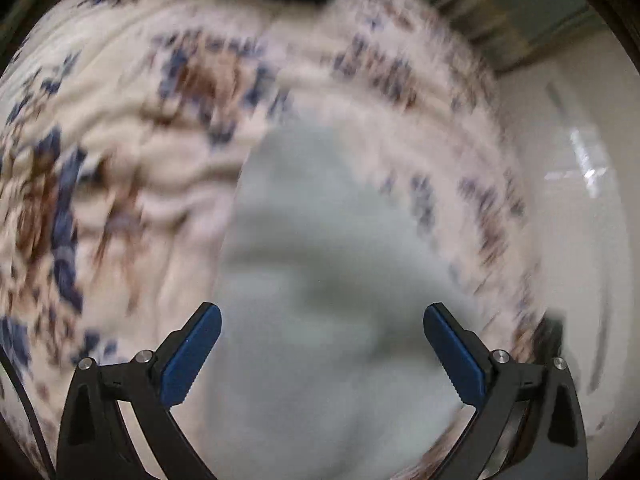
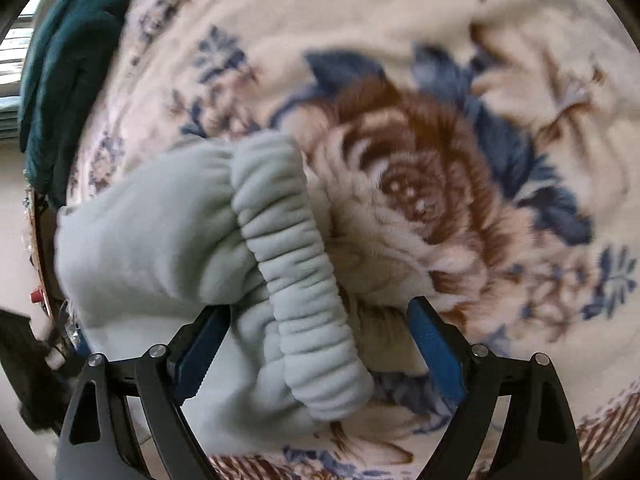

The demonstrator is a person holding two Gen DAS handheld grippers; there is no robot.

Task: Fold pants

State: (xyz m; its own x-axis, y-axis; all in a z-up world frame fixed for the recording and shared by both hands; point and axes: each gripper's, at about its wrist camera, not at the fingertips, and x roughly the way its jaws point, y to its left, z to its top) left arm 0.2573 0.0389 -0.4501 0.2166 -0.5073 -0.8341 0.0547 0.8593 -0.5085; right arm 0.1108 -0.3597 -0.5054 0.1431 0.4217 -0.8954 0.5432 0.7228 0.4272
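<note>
Pale grey-green fleece pants (image 1: 320, 220) lie on a floral blanket (image 1: 132, 128), blurred in the left wrist view. My left gripper (image 1: 322, 312) hovers over them with its blue pads wide apart and nothing pinched. In the right wrist view the pants (image 2: 160, 220) are bunched, with the gathered elastic waistband (image 2: 288, 240) running down the middle. My right gripper (image 2: 320, 312) stands open astride that waistband. The left pad (image 2: 208, 340) is close against the fabric; the right pad (image 2: 432, 340) stands apart from it, over the blanket (image 2: 460, 152).
The blanket is cream with blue and brown flowers and covers a bed. A dark teal cloth (image 2: 60, 80) is heaped at its far left edge. A pale shiny floor (image 1: 580, 208) lies beyond the bed's right edge. A small dark device (image 2: 24, 344) sits low left.
</note>
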